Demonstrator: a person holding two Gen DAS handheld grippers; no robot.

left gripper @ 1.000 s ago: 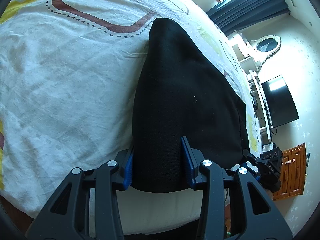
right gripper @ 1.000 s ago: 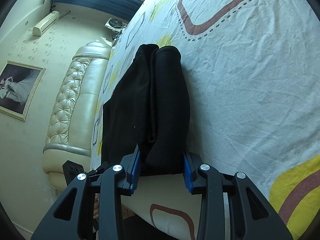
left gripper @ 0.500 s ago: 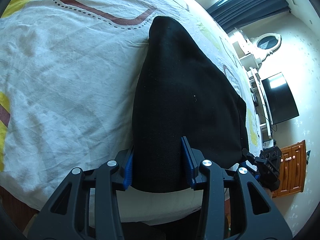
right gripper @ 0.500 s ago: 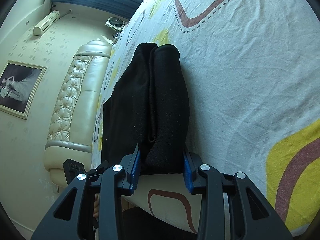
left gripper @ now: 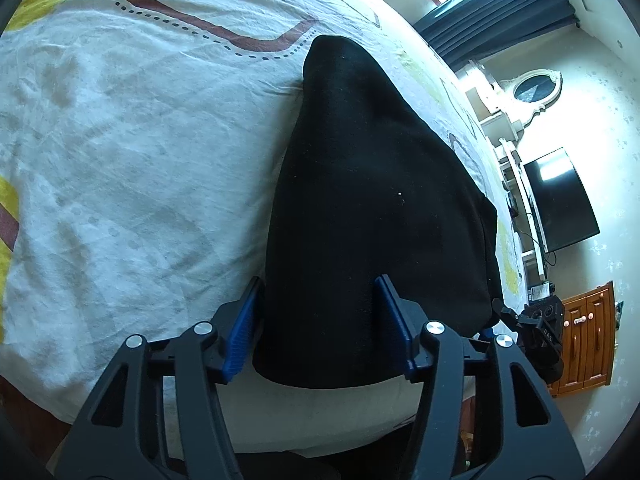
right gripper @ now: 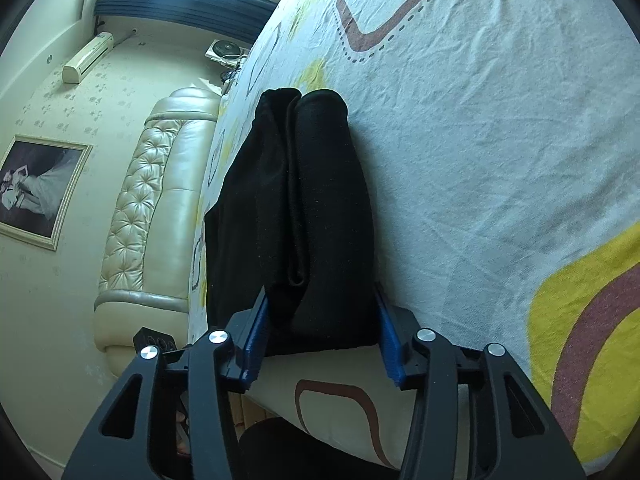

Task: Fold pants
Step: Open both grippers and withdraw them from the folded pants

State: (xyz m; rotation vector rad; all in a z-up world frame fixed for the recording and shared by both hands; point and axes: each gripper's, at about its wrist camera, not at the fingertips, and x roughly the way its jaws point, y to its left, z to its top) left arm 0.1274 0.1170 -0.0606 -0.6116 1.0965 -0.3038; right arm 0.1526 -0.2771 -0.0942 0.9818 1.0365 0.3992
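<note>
Black folded pants lie on a white patterned bed sheet, near the bed's front edge. My left gripper is shut on one near corner of the thick folded bundle, blue pads pressing both sides. My right gripper is shut on the other near corner of the pants, where stacked folded layers show. The right gripper also shows at the right edge of the left wrist view, and the left gripper at the left edge of the right wrist view.
The bed's near edge drops off just below the grippers. A cream padded headboard and framed picture are to the left. A television, wooden cabinet and mirror stand to the right. Dark curtains hang behind.
Both grippers have drawn the pants slightly toward the bed's near edge; the sheet pattern has shifted away in both views. The grips have not changed.
</note>
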